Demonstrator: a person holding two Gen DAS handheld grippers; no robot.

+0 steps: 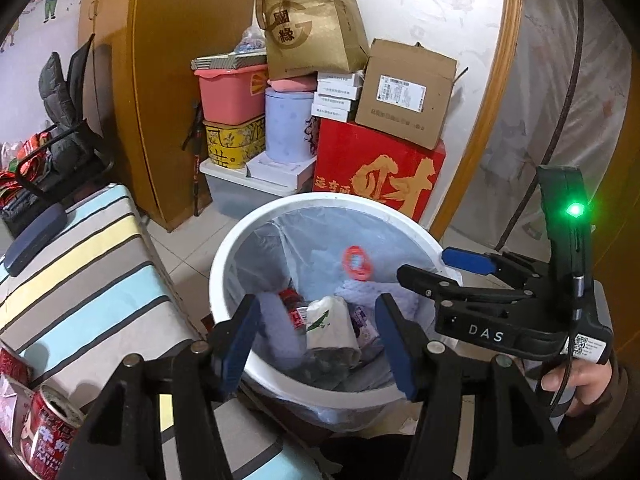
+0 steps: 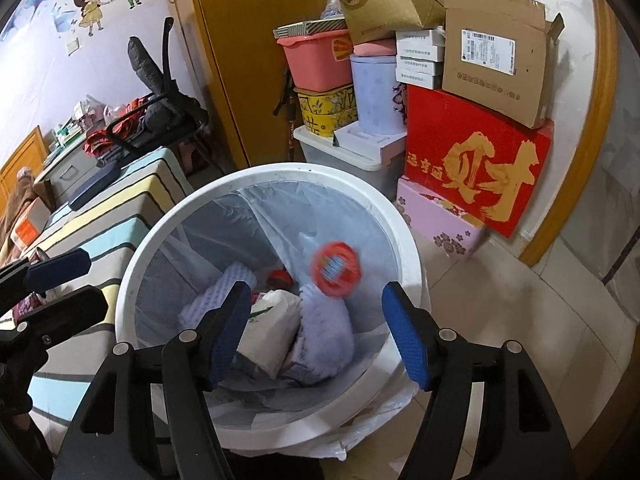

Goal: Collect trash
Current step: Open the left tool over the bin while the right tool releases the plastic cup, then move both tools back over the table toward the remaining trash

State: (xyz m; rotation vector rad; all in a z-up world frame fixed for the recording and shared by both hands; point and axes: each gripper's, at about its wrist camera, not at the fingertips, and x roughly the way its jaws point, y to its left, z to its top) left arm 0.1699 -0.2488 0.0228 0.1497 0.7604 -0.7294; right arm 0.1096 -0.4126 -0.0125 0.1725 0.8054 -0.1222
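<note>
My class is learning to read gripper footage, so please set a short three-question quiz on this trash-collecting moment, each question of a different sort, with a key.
1. True or false: the right gripper is clamped on a can.
2. Which item shows blurred above the trash in the white bin? A) red round lid B) green bottle C) yellow cup
3. Fill in: the red drink can stands on the ______ cloth beside the bin.

Key
1. False: its jaws stand open with nothing between the pads, as do those of the left gripper.
2. A
3. striped
</note>
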